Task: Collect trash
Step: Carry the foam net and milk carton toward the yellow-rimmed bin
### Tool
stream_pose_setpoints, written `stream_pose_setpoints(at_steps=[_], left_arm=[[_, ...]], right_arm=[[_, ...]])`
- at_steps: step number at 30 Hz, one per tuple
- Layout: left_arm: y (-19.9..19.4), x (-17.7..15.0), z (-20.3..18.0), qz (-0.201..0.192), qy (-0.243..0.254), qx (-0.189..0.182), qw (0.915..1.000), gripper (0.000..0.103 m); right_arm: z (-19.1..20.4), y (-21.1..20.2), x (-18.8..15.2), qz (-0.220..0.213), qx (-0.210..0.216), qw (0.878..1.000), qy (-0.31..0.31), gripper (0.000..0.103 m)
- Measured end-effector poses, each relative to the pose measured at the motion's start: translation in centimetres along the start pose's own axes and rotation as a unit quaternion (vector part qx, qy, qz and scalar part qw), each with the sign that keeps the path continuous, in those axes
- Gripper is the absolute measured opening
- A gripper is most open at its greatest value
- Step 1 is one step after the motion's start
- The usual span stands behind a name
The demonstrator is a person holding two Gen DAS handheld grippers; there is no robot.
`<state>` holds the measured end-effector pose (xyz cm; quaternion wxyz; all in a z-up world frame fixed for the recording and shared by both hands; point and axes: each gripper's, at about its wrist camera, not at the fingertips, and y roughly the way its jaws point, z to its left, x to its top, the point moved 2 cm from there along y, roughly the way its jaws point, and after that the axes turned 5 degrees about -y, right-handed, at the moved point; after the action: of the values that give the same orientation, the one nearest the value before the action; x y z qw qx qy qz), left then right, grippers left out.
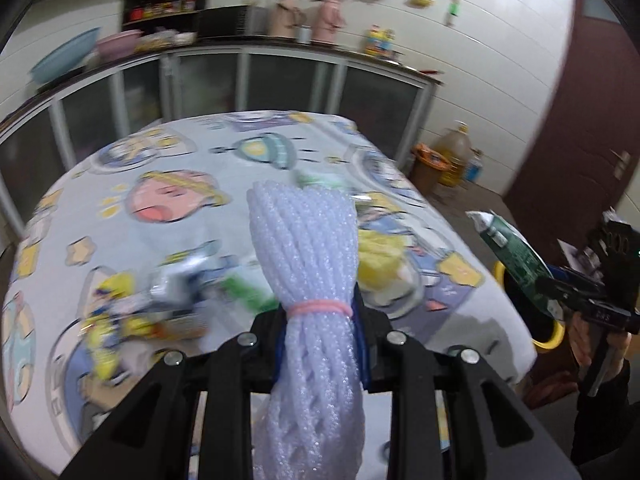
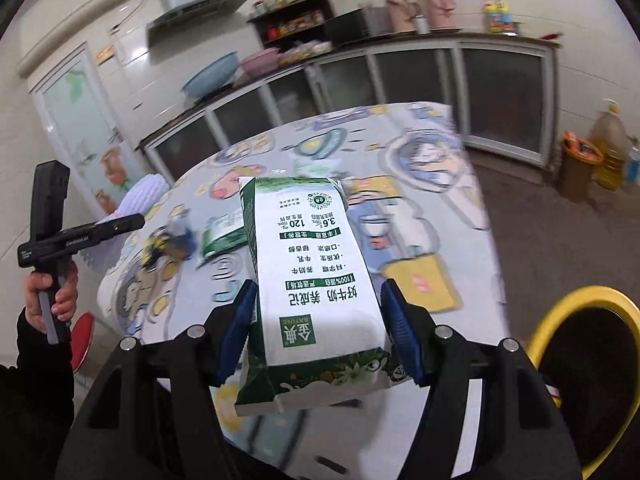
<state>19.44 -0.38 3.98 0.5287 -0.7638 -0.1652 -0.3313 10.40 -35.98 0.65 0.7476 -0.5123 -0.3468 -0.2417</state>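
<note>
Left gripper (image 1: 320, 340) clamps foam net (image 1: 308, 248) | table litter (image 1: 160, 300) blurred

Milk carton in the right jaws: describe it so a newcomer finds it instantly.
Start at the cartoon-print table; just off its near edge the right gripper holds a milk carton aloft beside a yellow-rimmed bin. White panel, green trim, Chinese print upside down; the other carton lies on the table.

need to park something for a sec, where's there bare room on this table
The far half of the table, toward the cabinets, is bare cloth. The near left is crowded with wrappers; a yellow item sits right of the foam net held in the left claw.
</note>
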Motion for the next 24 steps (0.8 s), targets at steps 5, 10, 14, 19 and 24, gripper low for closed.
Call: stream_pose_setpoints(at_steps=[5,10,14,19,24], left_arm=[[2.9,1.0,-6.8,0.011,0.057,-0.053,0.9969,0.024],[6.0,1.6,-14.5,0.024,0.105,-0.128,0.9859,0.024],[8.5,1.2,-20.4,0.043,0.141,-0.173,0.9738,0.024],[11.6,0.3,-26.4,0.07,0.173,-0.21,0.9598,0.024],[14.8,-1.0,-30.8,0.095,0.192,-0.226,0.9503,0.024]], right_arm=[[-4.2,-3.5,-1.5,-0.023,-0.049,0.998,0.036,0.061],[-8.8,-7.2,-3.7,-0.04,-0.11,0.99,0.081,0.061],[-11.9,-9.7,-5.4,-0.049,-0.16,0.979,0.112,0.061],[-15.6,-11.6,-8.1,-0.047,-0.221,0.963,0.148,0.061],[-18.6,-12.0,-10.8,-0.036,-0.264,0.946,0.182,0.061]])
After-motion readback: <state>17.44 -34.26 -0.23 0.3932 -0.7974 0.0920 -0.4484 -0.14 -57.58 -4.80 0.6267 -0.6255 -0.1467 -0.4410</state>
